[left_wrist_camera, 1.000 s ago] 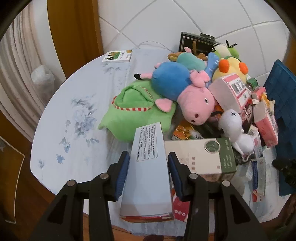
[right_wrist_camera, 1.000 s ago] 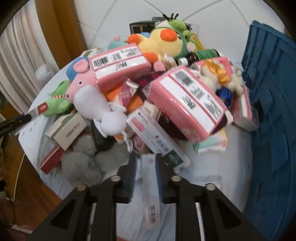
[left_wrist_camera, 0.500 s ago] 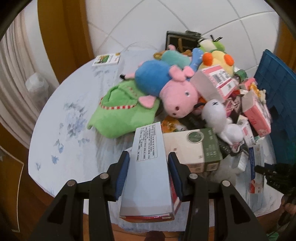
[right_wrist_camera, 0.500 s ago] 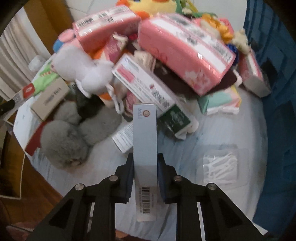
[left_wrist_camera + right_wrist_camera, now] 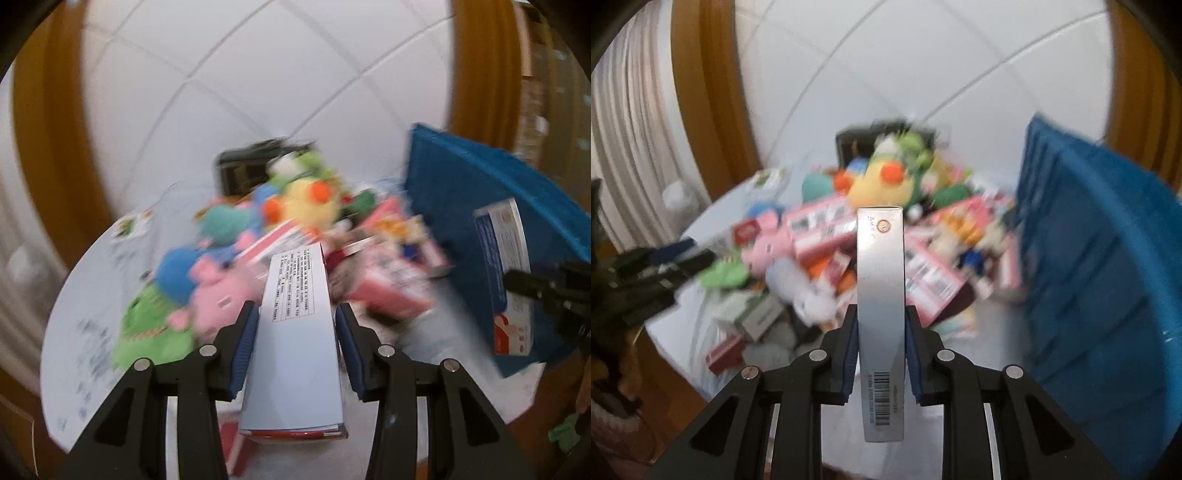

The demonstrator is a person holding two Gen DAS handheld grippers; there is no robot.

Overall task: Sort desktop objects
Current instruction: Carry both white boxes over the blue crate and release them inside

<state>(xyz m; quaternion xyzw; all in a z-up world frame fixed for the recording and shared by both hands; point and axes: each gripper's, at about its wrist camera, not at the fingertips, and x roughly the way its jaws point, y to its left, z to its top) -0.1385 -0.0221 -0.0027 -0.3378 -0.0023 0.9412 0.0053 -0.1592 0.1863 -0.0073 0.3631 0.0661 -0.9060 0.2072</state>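
My left gripper (image 5: 295, 310) is shut on a pale blue box (image 5: 295, 369) with a printed text panel and a red lower edge, held above the table. My right gripper (image 5: 881, 310) is shut on a slim silver-blue box (image 5: 881, 258) with a barcode near its lower end, also lifted off the table. In the left wrist view the right gripper (image 5: 546, 291) shows at the right edge with its box (image 5: 504, 273) in front of the blue crate (image 5: 480, 192). In the right wrist view the left gripper (image 5: 661, 269) is a dark blur at the left.
A heap of plush toys and pink packs fills the middle of the round, flower-printed table (image 5: 92, 302): a yellow duck (image 5: 310, 201), a pink pig (image 5: 218, 291), a green plush (image 5: 151, 332). The blue crate (image 5: 1108, 266) stands at the right. A tiled wall rises behind.
The right gripper closed on the slim box and lifted it off the table. The left gripper rose and swung right with its box. Both views now tilt up toward the wall, blurred.
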